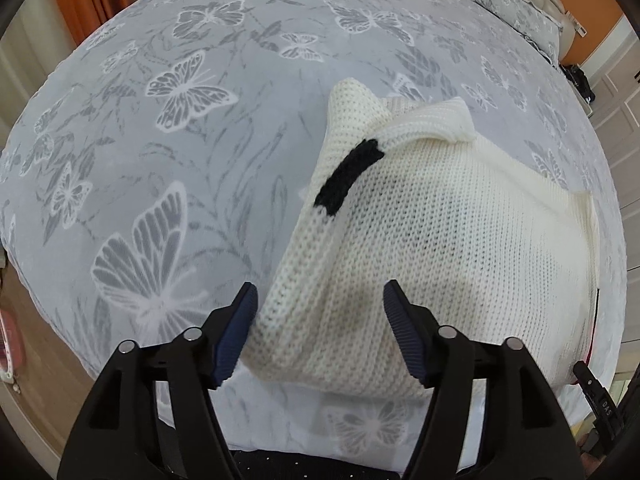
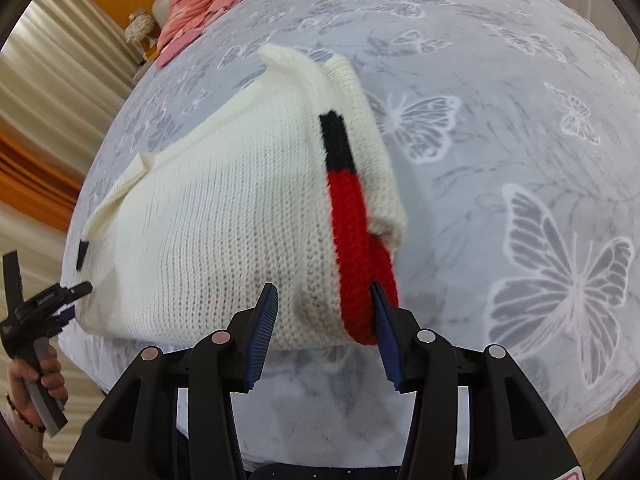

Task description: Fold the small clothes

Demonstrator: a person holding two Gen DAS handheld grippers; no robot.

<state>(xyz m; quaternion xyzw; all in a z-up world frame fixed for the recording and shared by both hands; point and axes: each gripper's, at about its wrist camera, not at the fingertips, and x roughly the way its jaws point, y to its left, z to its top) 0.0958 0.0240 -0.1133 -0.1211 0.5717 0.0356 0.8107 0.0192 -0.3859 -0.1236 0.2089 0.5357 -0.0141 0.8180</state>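
The white knitted sweater (image 1: 432, 232) lies on the butterfly bedspread (image 1: 160, 152), its near hem between the spread fingers of the left gripper (image 1: 320, 300) and right gripper (image 2: 324, 300), with open bedspread on both outer sides and pink clothes (image 2: 200, 4) far off at the back

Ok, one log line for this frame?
stage: mid-fold | left claw: open | right claw: open | sweater: on bed

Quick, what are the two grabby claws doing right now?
Left gripper: open, jaws wide around the near edge of the white sweater, not pinching it.
Right gripper: open too, straddling the sweater's red-striped corner.
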